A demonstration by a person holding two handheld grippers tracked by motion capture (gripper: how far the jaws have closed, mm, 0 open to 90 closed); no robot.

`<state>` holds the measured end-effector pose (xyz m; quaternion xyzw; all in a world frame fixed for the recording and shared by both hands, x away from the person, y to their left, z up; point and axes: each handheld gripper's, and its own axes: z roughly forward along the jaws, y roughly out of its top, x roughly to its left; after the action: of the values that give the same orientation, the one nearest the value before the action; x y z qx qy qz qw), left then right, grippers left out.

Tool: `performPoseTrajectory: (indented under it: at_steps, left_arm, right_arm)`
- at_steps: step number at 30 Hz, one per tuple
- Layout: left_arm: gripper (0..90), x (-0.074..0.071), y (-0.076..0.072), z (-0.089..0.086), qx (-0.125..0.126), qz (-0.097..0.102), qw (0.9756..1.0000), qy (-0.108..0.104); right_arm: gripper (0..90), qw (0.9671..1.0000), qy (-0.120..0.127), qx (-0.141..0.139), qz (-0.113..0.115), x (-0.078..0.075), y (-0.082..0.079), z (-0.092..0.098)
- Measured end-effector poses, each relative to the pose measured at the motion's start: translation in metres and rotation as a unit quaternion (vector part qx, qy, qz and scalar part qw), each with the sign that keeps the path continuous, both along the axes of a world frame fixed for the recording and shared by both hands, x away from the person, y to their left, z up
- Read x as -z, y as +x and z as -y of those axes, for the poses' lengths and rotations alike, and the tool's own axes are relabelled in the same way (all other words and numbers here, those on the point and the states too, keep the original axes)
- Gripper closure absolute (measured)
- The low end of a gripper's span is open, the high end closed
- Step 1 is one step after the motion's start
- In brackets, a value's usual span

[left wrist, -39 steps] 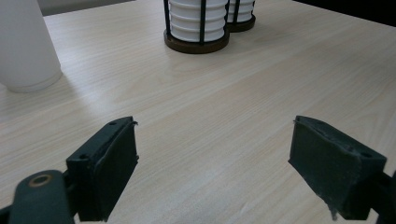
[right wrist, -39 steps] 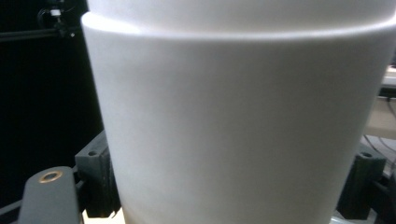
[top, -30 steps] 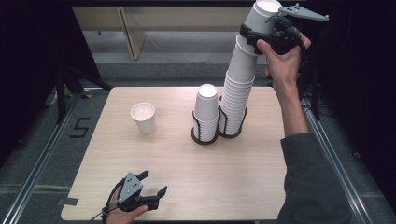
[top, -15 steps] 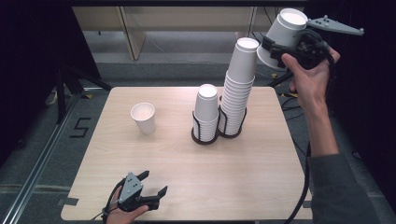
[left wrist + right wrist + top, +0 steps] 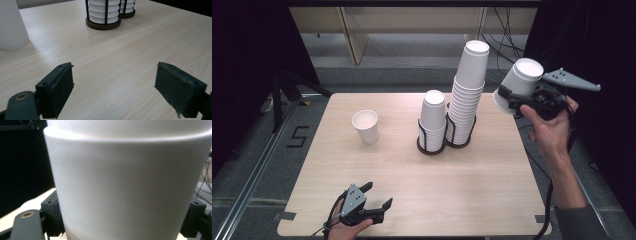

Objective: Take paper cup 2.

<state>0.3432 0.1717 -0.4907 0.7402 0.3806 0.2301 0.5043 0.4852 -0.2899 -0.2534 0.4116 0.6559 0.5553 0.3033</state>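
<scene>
The right hand-held gripper (image 5: 512, 97) holds a white paper cup (image 5: 519, 82) up in the air, off to the right of the surface (image 5: 412, 185). The cup is upside down and tipped, and in the right gripper view its side (image 5: 125, 185) sits tight between the two black jaws. Next to it, near the back of the surface, stands the tall stack of cups (image 5: 469, 87) in a dark wire holder (image 5: 460, 142). A shorter stack (image 5: 432, 117) stands just beside it in a holder of its own. One single cup (image 5: 366, 126) already stands the right way up on the left part of the surface, well apart from the stacks. The left hand-held gripper (image 5: 374, 197) rests at the near edge with its jaws apart and nothing between them. So one cup looks done, and a second cup is off the stack but not yet set down. I think it has to be turned over and put on the surface, and many more cups are left in the stacks.
</scene>
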Motion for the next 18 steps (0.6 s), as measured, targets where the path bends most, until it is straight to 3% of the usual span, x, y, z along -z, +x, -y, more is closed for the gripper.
performPoseTrajectory:
  at_steps: [3, 9, 17, 18]
  left_arm:
    - [14.3, -0.001, 0.000, 0.000, -0.006, 0.005, 1.0000, 0.000]
    - [14.3, -0.001, 0.002, -0.001, -0.011, 0.011, 0.9999, -0.003]
    - [14.3, -0.002, 0.003, 0.001, -0.009, 0.026, 0.9995, -0.014]
    - [14.3, -0.002, 0.003, 0.002, -0.008, 0.027, 0.9995, -0.016]
  right_arm:
    - [17.8, 0.9998, 0.012, -0.014, -0.011, 0.017, -0.007, -0.004]
    - [17.8, 0.9988, 0.007, -0.045, -0.015, 0.048, -0.024, -0.020]
    - [17.8, 0.9953, 0.014, -0.092, -0.027, 0.078, -0.035, -0.051]
    - [17.8, 0.9947, 0.015, -0.095, -0.036, 0.081, -0.037, -0.055]
